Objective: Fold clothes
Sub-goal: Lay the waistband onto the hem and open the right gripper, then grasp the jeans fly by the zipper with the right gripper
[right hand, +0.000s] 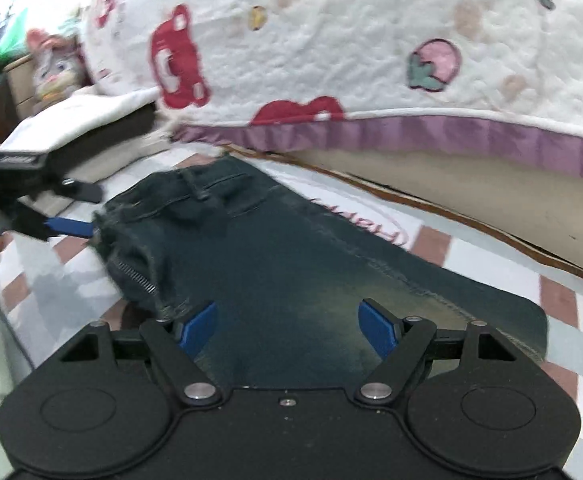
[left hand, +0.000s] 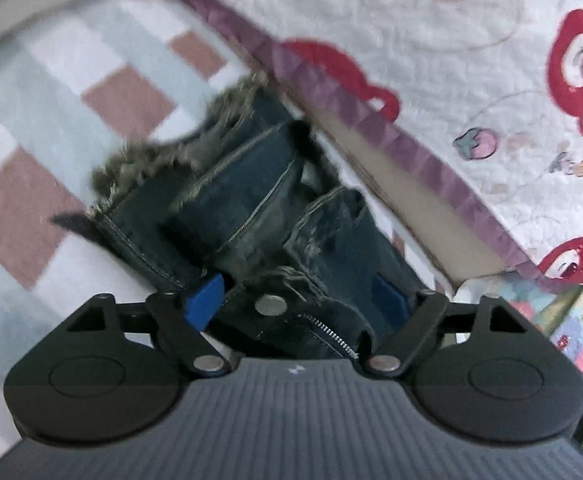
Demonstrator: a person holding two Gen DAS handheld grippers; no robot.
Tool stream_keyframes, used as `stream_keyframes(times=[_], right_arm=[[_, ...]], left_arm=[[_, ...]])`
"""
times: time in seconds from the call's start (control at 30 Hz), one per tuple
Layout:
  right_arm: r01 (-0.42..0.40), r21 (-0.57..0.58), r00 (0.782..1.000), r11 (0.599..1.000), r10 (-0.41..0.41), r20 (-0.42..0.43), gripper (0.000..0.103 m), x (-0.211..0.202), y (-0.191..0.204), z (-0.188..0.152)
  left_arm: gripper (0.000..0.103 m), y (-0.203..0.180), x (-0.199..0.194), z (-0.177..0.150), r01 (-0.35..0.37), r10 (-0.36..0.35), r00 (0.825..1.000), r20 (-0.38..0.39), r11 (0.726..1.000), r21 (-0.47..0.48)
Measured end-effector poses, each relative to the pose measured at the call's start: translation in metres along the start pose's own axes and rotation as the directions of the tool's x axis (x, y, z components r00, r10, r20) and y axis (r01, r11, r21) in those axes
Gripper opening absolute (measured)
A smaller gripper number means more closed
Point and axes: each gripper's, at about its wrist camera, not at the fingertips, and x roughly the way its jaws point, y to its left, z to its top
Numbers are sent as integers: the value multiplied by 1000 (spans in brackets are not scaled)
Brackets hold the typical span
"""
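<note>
A pair of dark blue jeans (right hand: 291, 256) lies folded on a checked mat (right hand: 63, 280) beside the bed. In the left wrist view the jeans (left hand: 251, 216) fill the space between my left gripper's blue fingers (left hand: 205, 300), with the waistband button and zipper bunched there and the frayed hems further out. My left gripper (left hand: 295, 304) has its jaws wide around the waistband; I cannot tell if it grips. It also shows in the right wrist view (right hand: 67, 226) at the waistband's left edge. My right gripper (right hand: 287, 328) is open, just above the jeans' faded fold.
A white quilt (right hand: 331, 40) with red and strawberry prints and a purple hem hangs off the bed behind the jeans. A soft toy (right hand: 55, 68) and a low shelf stand at the far left. The pink, white and pale blue mat (left hand: 51, 112) spreads around the jeans.
</note>
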Motion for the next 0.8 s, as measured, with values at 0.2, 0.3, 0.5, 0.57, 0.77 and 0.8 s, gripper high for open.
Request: stream_keyframes(times=[0.2, 0.3, 0.5, 0.57, 0.77, 0.8], right_arm=[[-58, -4, 998, 998, 58, -39, 81, 15, 12, -19], [-17, -130, 999, 991, 12, -39, 81, 16, 28, -22], [-27, -412, 999, 911, 14, -35, 82, 33, 76, -18], [-39, -503, 999, 863, 24, -36, 82, 40, 94, -15], [-91, -585, 996, 806, 60, -72, 81, 75, 112, 6], [-102, -589, 994, 801, 65, -84, 81, 82, 113, 10]], left_arm=[[8, -27, -17, 4, -141, 107, 979, 174, 970, 199], [0, -26, -39, 13, -183, 127, 947, 296, 969, 168], [16, 12, -52, 24, -208, 211, 943, 258, 977, -41], [37, 21, -51, 21, -170, 185, 960, 211, 981, -88], [42, 22, -42, 17, -143, 159, 969, 187, 985, -96], [43, 23, -41, 17, -136, 153, 970, 187, 985, -102]])
